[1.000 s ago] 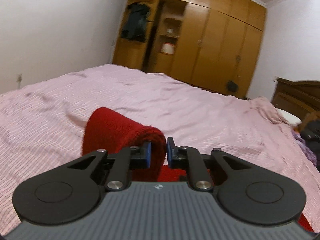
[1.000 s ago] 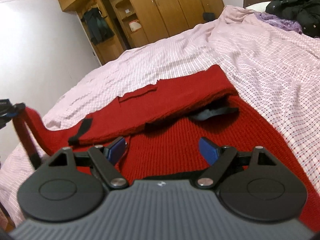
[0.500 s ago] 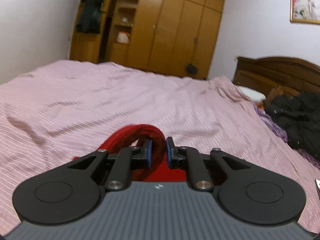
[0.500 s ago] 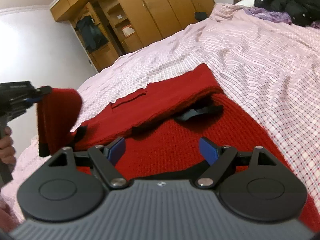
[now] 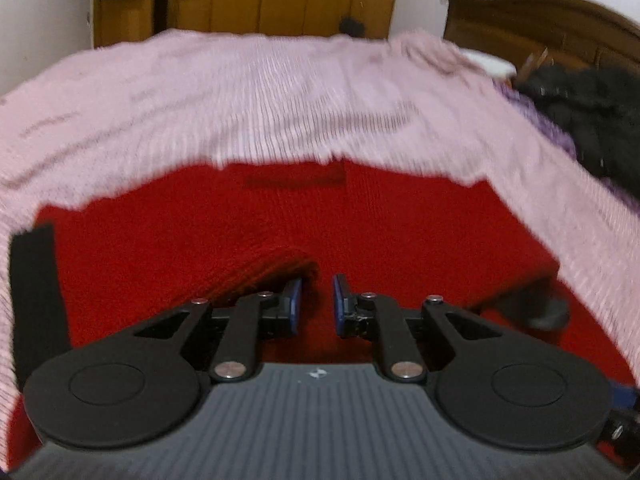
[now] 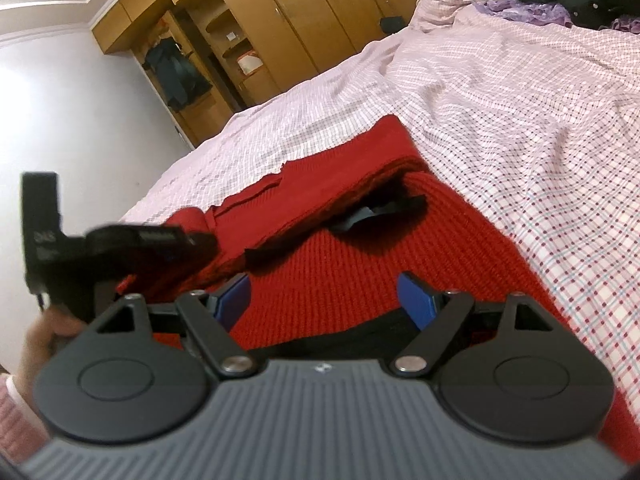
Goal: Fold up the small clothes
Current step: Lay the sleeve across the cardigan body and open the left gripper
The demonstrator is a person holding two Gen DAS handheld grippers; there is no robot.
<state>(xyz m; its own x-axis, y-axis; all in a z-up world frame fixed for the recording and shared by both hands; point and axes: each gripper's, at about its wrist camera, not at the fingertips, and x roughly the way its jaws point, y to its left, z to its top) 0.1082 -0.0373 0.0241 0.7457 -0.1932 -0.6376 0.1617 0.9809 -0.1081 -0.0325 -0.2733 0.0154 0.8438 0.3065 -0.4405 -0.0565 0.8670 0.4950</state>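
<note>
A red knitted sweater (image 5: 360, 220) lies spread on the pink checked bed sheet (image 5: 280, 100). My left gripper (image 5: 317, 300) hovers low over it, and its jaws are opening. A narrow gap shows between the blue pads, and the folded red sleeve edge (image 5: 276, 268) rests against the left pad's tip, unpinched. A black cuff band (image 5: 36, 288) lies at the far left. In the right wrist view my right gripper (image 6: 324, 296) stands open over the sweater (image 6: 360, 256) with nothing between its fingers. The left tool's black body (image 6: 140, 240) is blurred at the left, held by a hand (image 6: 40, 332).
A black jacket (image 5: 592, 120) and purple cloth (image 6: 520, 10) lie near the pillows at the right. Behind them stands a dark wooden headboard (image 5: 540, 28). Wooden wardrobes (image 6: 300, 20) line the far wall. Bare sheet (image 6: 520, 100) surrounds the sweater.
My left gripper swung down and across onto the sweater's body, bringing the red sleeve with it, and its pads have parted from the cloth. The right gripper stayed open and nearly still.
</note>
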